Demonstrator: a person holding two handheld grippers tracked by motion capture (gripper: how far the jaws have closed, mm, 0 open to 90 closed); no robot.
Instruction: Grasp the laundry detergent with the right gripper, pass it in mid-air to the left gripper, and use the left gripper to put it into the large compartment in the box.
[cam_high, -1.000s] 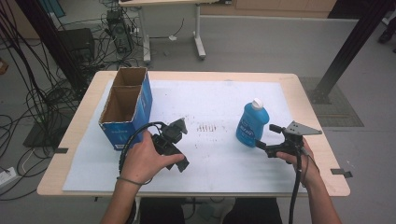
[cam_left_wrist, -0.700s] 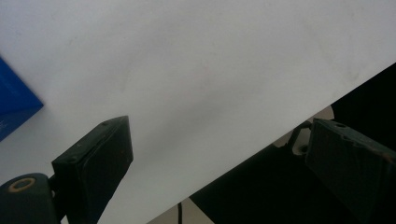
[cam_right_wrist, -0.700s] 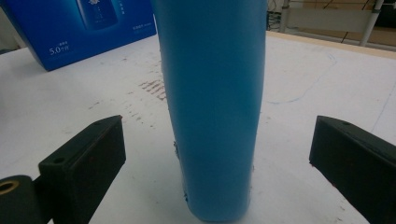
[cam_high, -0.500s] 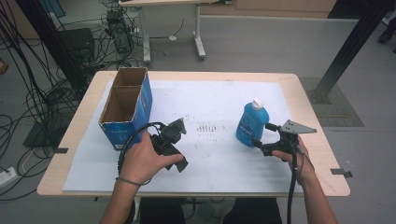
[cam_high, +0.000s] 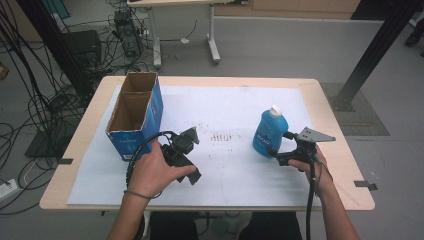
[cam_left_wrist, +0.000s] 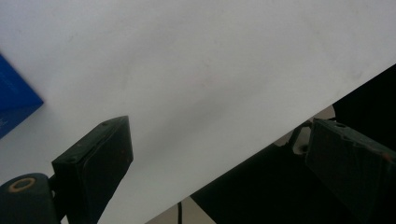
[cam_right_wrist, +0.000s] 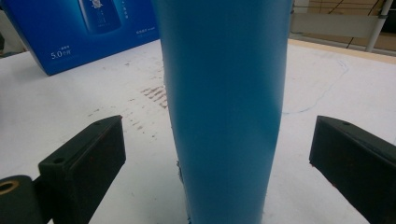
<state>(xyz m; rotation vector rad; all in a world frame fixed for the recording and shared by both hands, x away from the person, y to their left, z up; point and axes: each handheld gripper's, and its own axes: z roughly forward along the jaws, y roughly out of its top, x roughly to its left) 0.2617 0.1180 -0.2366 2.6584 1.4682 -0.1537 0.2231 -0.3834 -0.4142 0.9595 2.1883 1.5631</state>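
1. Standing upright on the white sheet (cam_high: 235, 107), the blue bottle (cam_high: 269, 134) is well to the right of the blue box (cam_high: 134, 116).
2. My right gripper (cam_high: 278, 145) is just beside the bottle, on the side away from the box.
3. My right jaws are wide apart, 1 on each side of the bottle (cam_right_wrist: 224, 107), and not touching it.
4. My left gripper (cam_high: 188, 138) rests on the sheet just beside the box, between the box and the bottle.
5. My left jaws are spread apart and hold nothing.
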